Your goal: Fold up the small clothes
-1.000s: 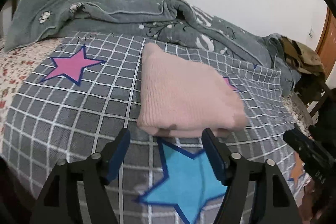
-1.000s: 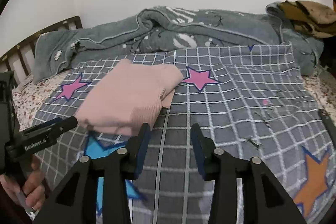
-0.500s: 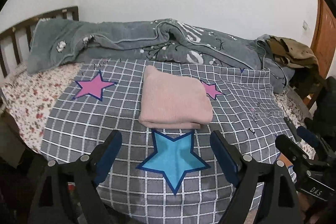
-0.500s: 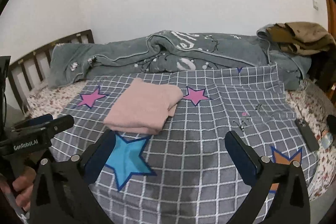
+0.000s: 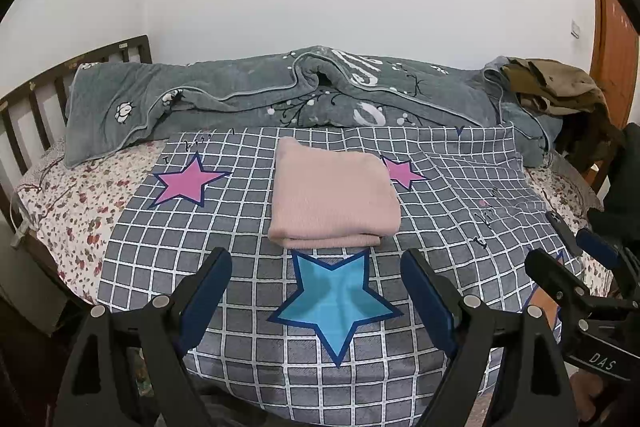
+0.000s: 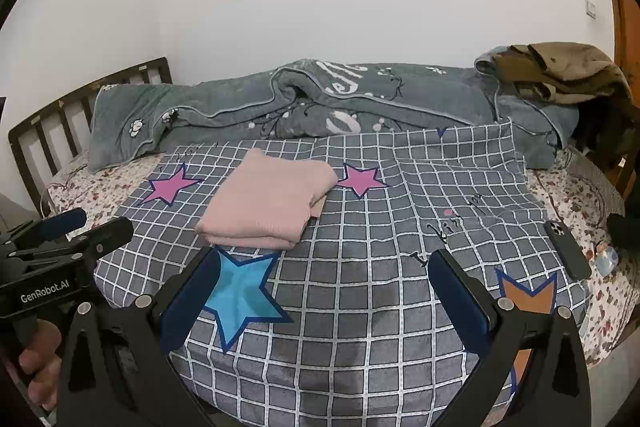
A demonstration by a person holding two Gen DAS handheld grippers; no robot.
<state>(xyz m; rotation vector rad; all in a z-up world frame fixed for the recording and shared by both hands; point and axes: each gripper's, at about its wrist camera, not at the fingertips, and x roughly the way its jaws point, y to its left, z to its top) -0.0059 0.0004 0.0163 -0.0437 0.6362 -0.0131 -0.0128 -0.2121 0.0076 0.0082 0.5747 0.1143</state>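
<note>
Where checks end, phone [image 6: 566, 249], quilt [image 6: 320, 99].

The folded pink garment [image 5: 334, 197] partly hides a pink star [image 5: 402, 171].

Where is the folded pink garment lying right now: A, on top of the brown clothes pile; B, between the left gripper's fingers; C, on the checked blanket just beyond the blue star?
C: the folded pink garment lies flat on the checked blanket, just beyond the blue star, with no gripper touching it.
</note>
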